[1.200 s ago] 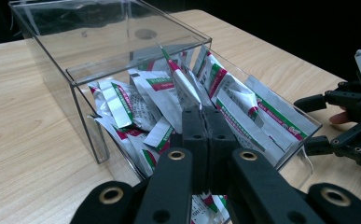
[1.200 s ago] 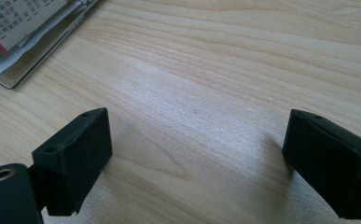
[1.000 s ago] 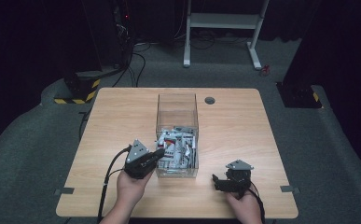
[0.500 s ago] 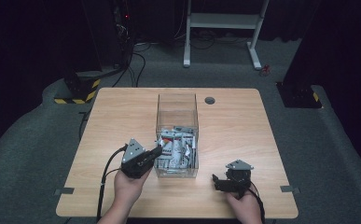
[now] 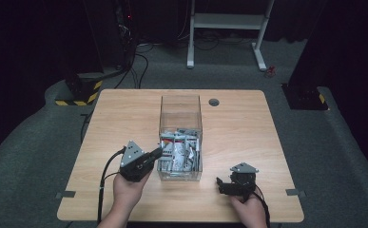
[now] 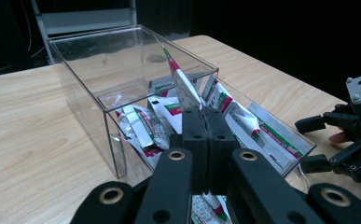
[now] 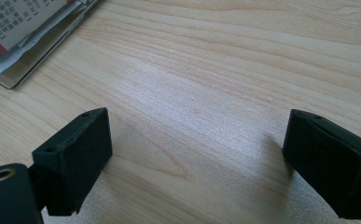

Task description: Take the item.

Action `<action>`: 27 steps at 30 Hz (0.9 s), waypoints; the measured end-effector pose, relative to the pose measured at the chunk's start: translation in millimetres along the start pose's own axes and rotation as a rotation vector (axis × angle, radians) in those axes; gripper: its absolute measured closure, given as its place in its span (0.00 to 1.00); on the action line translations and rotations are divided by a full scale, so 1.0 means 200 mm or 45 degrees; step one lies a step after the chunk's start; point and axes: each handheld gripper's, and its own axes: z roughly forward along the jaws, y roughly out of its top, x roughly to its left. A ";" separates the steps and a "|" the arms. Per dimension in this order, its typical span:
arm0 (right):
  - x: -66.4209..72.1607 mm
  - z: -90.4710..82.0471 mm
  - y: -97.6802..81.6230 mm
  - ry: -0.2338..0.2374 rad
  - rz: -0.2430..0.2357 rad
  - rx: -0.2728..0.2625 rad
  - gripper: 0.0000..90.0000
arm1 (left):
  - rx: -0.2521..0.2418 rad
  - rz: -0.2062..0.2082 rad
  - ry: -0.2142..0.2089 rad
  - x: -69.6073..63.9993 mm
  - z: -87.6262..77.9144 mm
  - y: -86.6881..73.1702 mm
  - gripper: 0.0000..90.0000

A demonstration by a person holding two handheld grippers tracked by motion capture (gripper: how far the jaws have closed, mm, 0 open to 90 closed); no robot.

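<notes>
My left hand-held gripper [image 6: 205,122] is clenched tight on one thin white packet with red and green print [image 6: 182,86]. In the left gripper view the packet sticks up from between my jaws, near the middle of the frame. It is at the near end of the clear plastic box [image 5: 180,114]. More white packets [image 5: 179,151] lie in a heap in the box, in the middle of the high view.

I think I am pulling this one packet out of the heap. To do it well, I should lift slowly and straight up, so the packet does not catch on the box wall or drag others along. I must keep my squeeze firm, because the packet looks thin and slippery.

My right hand-held gripper [image 5: 235,182] rests on the wooden worktop [image 5: 120,114] in the lower right of the high view. Its jaws stand wide apart and hold nothing. It could steady the box if the box starts to slide.
</notes>
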 end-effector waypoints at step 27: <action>0.00 0.00 0.00 0.000 0.000 0.000 0.09 | -0.041 -0.005 0.078 0.11 -0.11 0.03 0.99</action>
